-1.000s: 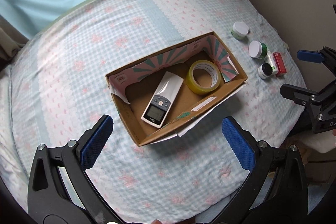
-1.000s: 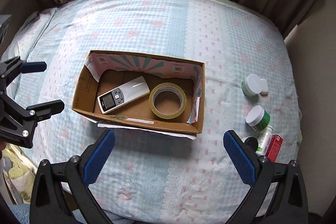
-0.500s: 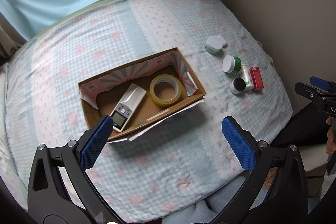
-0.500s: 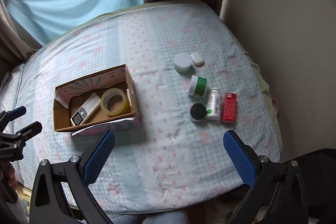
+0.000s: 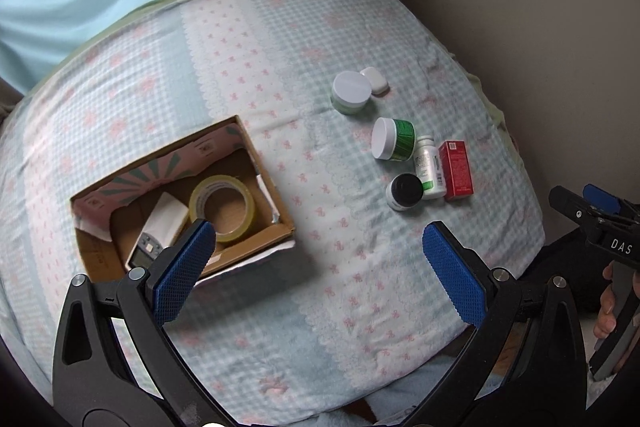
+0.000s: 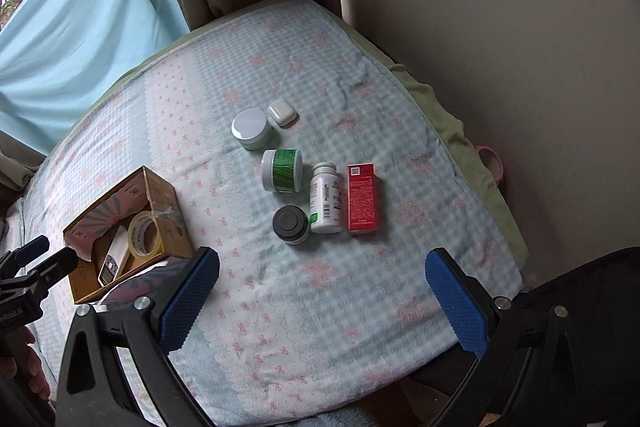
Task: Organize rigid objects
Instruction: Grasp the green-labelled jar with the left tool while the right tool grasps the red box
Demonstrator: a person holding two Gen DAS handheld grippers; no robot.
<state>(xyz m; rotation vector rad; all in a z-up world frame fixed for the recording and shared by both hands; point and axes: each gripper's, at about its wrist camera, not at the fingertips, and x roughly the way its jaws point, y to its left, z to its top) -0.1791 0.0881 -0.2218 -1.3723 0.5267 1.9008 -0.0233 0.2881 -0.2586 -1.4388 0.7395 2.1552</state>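
Jars, bottle [image 6: 326, 198] & red carton [image 6: 362, 197] lie clustered on the bed [image 6: 360, 307], right of the box [image 6: 168, 223] w/ tape [image 6: 145, 234] inside. Prob. light, stiff, smooth plastic; grip bottle across its body. Right tongs [image 6: 316, 291] wide open, empty, hovering near. Left tongs [image 5: 316, 267] same.

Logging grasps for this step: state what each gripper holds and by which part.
Nothing is held. The left gripper and the right gripper both hang open above the bedsheet, with no object between the fingers.
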